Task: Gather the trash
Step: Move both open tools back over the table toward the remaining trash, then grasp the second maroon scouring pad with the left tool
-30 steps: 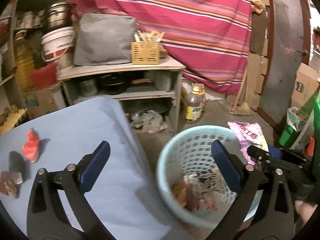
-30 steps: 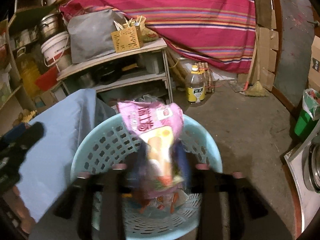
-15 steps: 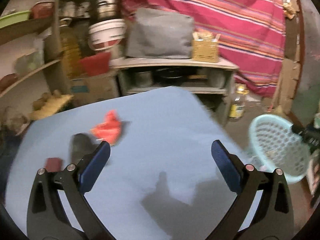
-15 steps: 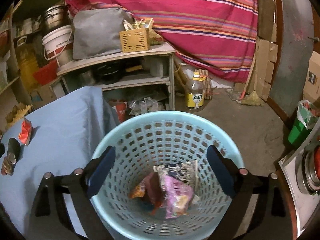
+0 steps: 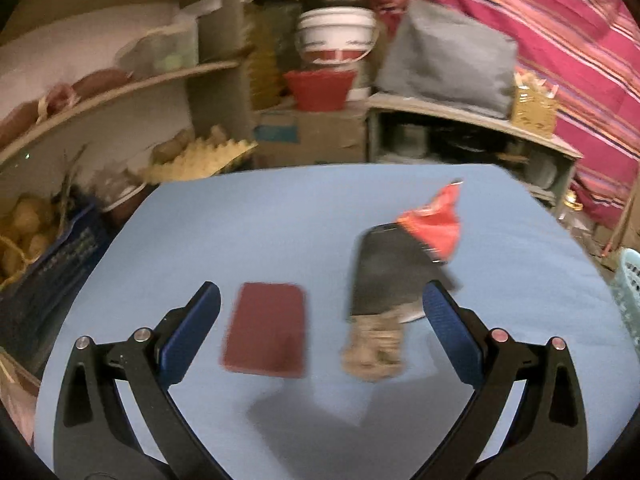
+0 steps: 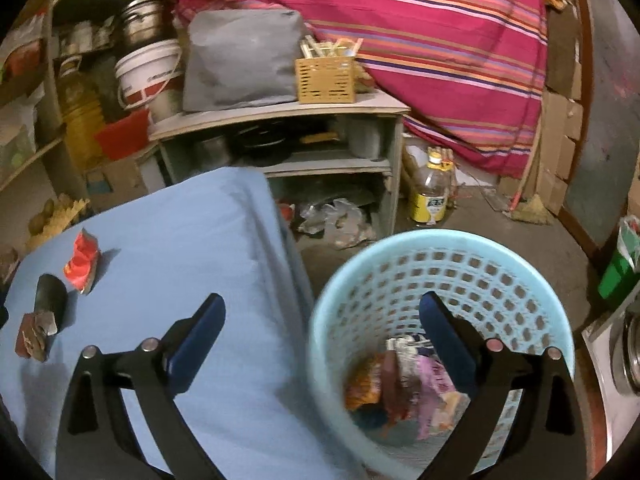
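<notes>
On the blue table (image 5: 280, 220) lie a dark red flat packet (image 5: 266, 330), a black wrapper with a brown crumpled end (image 5: 382, 280) and a red crumpled wrapper (image 5: 434, 222). My left gripper (image 5: 320, 320) is open and empty just above them, the red packet near its left finger. My right gripper (image 6: 322, 332) is open and empty above the table's right edge and the light blue basket (image 6: 440, 264), which holds several wrappers (image 6: 404, 380). The red wrapper (image 6: 82, 260) and the black wrapper (image 6: 50, 300) show at the left of the right wrist view.
A grey shelf unit (image 6: 280, 116) with a grey bag (image 6: 240, 64) and a yellow crate stands behind the table. An oil bottle (image 6: 432, 192) stands on the floor. A striped red cloth (image 6: 420, 32) hangs behind. Shelves and a potato crate (image 5: 36, 240) are at the left.
My left gripper has swung left from the basket to over the table's trash. My right gripper has let the pink wrapper drop into the basket and has shifted left.
</notes>
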Motion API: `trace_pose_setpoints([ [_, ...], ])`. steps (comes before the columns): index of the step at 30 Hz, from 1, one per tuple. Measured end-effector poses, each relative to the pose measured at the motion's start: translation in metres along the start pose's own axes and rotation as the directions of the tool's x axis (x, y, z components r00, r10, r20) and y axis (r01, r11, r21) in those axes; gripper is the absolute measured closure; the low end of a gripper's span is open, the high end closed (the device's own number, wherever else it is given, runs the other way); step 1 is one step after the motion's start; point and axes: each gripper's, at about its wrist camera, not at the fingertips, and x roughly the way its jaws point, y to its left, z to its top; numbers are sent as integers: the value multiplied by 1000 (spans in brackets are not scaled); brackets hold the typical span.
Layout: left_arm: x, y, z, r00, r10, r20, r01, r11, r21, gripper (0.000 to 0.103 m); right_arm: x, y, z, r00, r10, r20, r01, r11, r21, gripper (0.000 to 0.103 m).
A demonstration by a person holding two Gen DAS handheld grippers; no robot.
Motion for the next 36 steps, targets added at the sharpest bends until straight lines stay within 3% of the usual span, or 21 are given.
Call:
trace_pose_setpoints([
  [4,23,28,-5,998,19,-64,-20,999,-28,5,5,33,-3,1000,9,-3,-10,999,-52,7],
  [7,41,42,-10,991,-8,-130,2,999,-44,5,8,54,-4,1000,10,-5,-11,996,-86,6],
  [12,60,47,-17,982,-16,-190,13,1000,-17,5,15,81,-6,1000,11,-14,-13,995,-102,5],
  [20,78,53,-21,964,-67,-258,52,996,-67,9,25,123,-14,997,62,-56,-68,991,-116,5],
  [23,80,56,-22,958,-96,-270,77,994,-81,27,25,141,-18,996,65,-64,-73,987,-144,5],
  [27,78,56,-23,960,-116,-255,97,992,-85,39,19,163,-25,995,84,-51,-92,977,-192,5],
  [36,51,69,-20,976,-104,-189,94,994,-63,41,-2,219,-44,983,169,-65,-181,941,-287,5],
])
